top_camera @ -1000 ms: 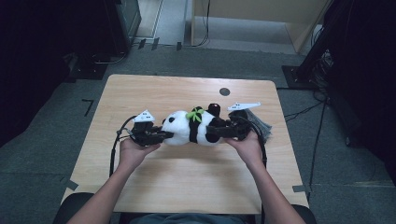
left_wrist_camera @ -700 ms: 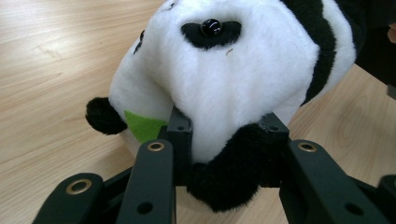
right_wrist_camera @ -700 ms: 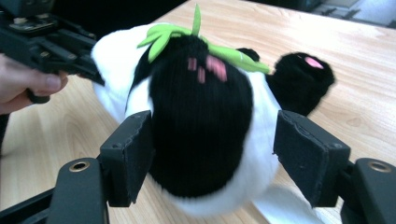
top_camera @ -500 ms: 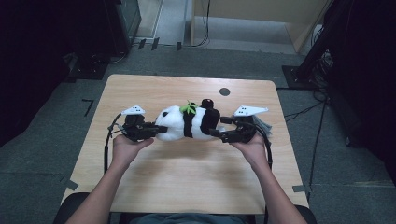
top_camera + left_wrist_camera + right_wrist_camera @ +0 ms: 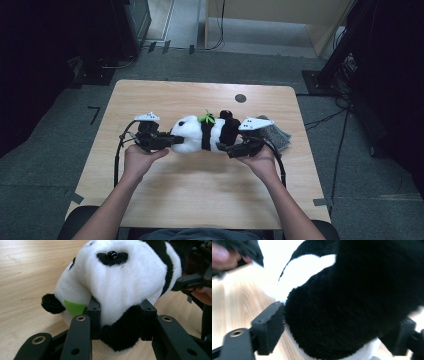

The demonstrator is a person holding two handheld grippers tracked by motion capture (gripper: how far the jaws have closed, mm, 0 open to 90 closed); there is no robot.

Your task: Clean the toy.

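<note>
Panda plush (image 5: 202, 135): my left gripper (image 5: 120, 315) clamps head, steadying it; right gripper (image 5: 337, 327), just widened, straddles black rear unpressed; lies on bench (image 5: 200, 195).

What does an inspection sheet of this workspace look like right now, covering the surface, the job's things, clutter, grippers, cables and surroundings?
Surface: light wooden table, with a small dark round spot near the far edge.
Job's things: plush panda lying lengthwise between the two grippers, head toward the left one.
Clutter: grey folded cloth on the table beside the right hand.
Grippers: left gripper clamped on the panda's head; right gripper has just opened wide, its jaws standing either side of the black rear without clearly pressing.
Cables: black cable looping from the left gripper; another behind the right wrist.
Surroundings: grey carpet, dark equipment racks, floor cables.
</note>
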